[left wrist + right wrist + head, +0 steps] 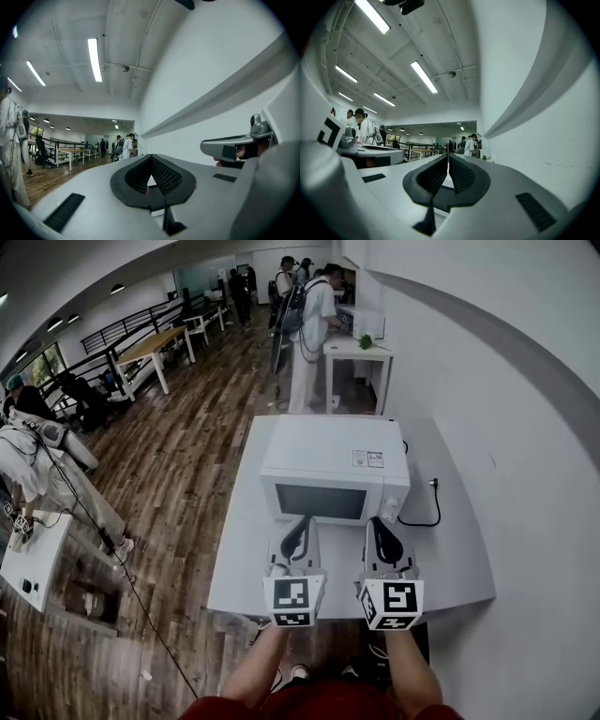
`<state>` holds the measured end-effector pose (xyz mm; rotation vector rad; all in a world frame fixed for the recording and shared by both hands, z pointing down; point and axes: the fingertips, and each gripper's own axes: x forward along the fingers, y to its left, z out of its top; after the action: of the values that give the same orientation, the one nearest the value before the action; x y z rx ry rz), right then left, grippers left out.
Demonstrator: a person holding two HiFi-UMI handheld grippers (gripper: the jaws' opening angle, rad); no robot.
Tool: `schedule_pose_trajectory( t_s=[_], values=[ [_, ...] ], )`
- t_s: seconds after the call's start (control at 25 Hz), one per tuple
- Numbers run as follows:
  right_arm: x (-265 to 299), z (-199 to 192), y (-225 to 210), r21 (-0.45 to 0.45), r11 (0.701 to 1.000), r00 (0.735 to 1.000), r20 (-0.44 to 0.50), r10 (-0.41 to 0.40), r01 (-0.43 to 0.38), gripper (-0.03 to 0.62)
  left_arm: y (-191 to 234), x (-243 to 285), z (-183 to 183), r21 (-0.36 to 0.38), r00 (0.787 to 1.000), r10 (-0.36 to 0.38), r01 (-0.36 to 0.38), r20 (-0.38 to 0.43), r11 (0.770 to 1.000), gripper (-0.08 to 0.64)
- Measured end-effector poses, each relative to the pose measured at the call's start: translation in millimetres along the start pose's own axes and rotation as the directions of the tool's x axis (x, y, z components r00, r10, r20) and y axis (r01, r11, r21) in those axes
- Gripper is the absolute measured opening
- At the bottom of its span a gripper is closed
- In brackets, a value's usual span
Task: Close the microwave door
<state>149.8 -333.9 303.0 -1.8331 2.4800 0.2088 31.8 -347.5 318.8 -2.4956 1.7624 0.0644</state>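
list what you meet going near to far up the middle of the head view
left gripper and right gripper side by side → microwave → far table with a plant on it

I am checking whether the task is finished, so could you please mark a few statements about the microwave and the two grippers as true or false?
1. The door of the microwave is closed. True.
2. The left gripper grips the door. False: its jaws are together with nothing between them.
3. A black cable runs from the microwave to a wall socket. True.
4. The microwave stands on the floor. False: it stands on a white table.
5. The right gripper has its jaws wide apart. False: they are together and empty.
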Motion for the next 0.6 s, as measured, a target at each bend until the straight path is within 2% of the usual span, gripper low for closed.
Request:
schedule_pose_trajectory(
  t_s=[0.6],
  values=[
    [1,2,13,-0.014,0.999,0.999,-0.006,0.039,-0.039,0.029,1,-5,7,0.011,1.0,0.011,-0.011,0.015,1.0,0.026]
  ],
)
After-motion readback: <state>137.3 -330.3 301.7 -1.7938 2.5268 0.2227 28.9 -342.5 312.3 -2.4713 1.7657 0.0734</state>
